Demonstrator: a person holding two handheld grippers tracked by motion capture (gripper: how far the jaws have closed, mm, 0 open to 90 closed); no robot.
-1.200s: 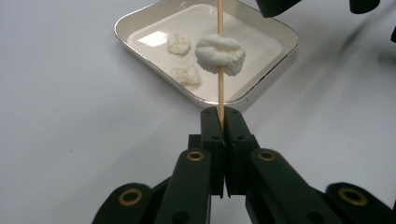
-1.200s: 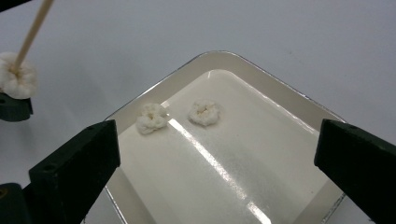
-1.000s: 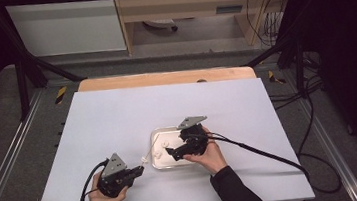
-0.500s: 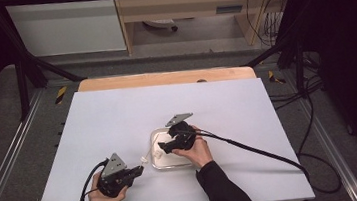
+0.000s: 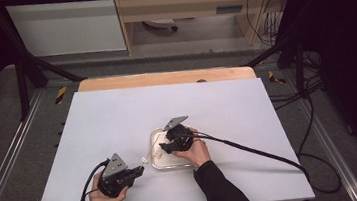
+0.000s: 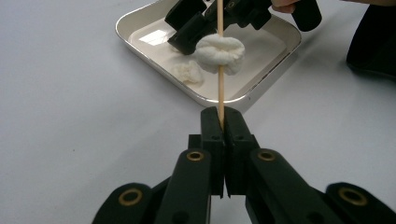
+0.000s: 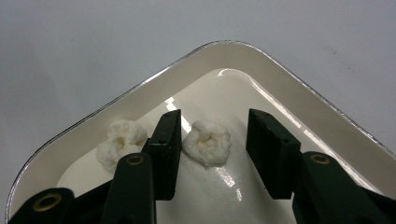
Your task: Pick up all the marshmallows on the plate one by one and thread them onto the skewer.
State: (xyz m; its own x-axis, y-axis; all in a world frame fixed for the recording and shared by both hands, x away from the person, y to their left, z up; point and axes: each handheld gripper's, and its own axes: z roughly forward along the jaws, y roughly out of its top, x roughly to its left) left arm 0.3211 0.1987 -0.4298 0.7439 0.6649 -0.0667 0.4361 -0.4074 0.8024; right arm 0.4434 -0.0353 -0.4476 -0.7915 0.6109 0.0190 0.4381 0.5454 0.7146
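My left gripper is shut on a thin wooden skewer that points toward a shallow white tray. A white fluffy lump is threaded on the skewer. In the high view the left gripper rests at the table's near left. My right gripper reaches down into the tray, and its jaws have just been closing. A loose white lump lies between them, close against the left jaw, with a gap to the right jaw. A second lump lies outside the left jaw.
The tray sits on a white table top with a wooden edge at the back. The right gripper's black cable trails to the right. Dark frame posts stand around the table.
The right hand has slid left across the tray and dipped toward its floor. The left hand and the skewer have kept still.
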